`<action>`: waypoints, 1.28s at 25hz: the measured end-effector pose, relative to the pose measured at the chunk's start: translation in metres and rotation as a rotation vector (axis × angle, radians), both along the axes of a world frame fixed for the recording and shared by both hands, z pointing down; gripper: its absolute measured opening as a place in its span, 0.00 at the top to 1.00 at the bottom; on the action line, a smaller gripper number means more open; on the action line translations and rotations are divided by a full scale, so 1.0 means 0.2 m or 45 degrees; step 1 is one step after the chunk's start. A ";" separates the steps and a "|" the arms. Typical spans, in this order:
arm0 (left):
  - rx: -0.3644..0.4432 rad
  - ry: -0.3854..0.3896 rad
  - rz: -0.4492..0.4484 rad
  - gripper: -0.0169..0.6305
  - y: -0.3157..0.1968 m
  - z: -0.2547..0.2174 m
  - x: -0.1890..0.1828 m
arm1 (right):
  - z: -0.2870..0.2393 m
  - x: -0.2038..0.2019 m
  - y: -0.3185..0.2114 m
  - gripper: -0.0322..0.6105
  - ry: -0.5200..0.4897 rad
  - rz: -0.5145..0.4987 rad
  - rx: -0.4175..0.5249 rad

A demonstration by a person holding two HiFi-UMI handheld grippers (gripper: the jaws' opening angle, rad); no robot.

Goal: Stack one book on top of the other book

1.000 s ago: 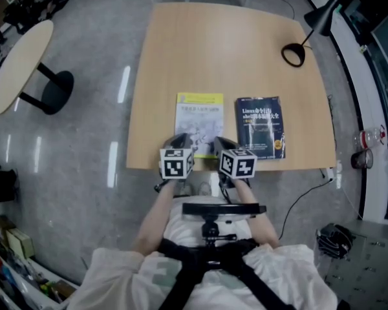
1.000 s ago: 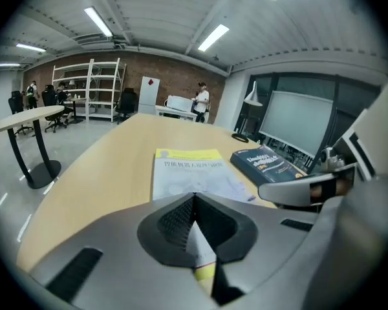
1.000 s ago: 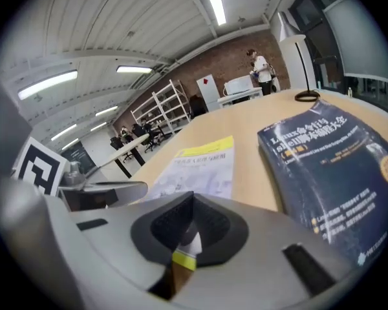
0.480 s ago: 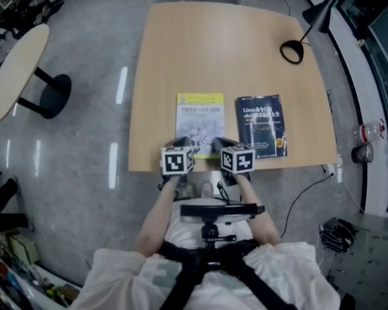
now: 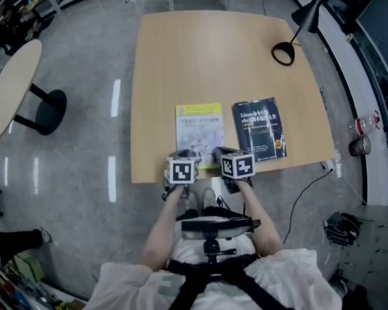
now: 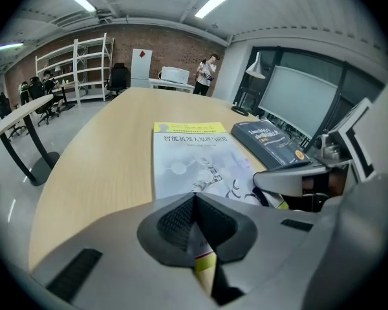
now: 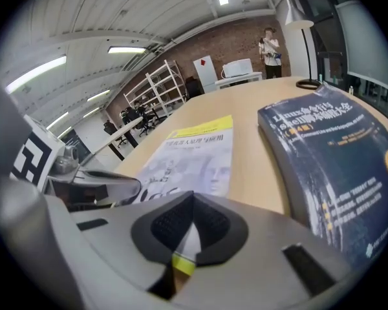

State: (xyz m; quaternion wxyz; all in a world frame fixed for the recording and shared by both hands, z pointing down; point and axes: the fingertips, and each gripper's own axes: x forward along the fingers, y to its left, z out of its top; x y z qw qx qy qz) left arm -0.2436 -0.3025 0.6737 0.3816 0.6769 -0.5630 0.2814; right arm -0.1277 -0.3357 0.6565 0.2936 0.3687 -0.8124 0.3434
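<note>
The left gripper [image 6: 194,202] has dipped slightly toward the near edge of the yellow-and-white book [image 5: 199,133]; the right gripper [image 7: 193,199] has barely shifted. Both are clenched, apparently on nothing. That book and the dark blue book [image 5: 259,129] lie side by side on the table [image 5: 200,57], so the stacking looks unstarted.

The head view looks steeply down from above the person onto the whole table [image 5: 200,57] and the floor around it. Each gripper view sits low at the table's near edge, close behind its own jaws, facing across the tabletop. All three share the yellow-topped book [image 5: 199,134] and the dark book [image 5: 258,129].
</note>
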 end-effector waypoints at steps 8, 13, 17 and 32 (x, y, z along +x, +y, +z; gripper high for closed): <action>0.047 0.085 0.034 0.96 0.09 -0.04 0.04 | -0.04 0.02 0.10 0.95 0.002 0.085 0.003; 0.067 0.057 0.064 0.96 0.20 0.00 0.09 | 0.01 0.07 0.21 0.95 0.026 0.107 0.041; 0.053 0.058 0.062 0.96 0.28 0.02 0.11 | 0.03 0.11 0.29 0.95 0.015 0.114 0.031; 0.142 0.087 -0.100 0.96 0.34 -0.05 0.12 | -0.02 0.12 0.42 0.95 0.013 -0.051 0.089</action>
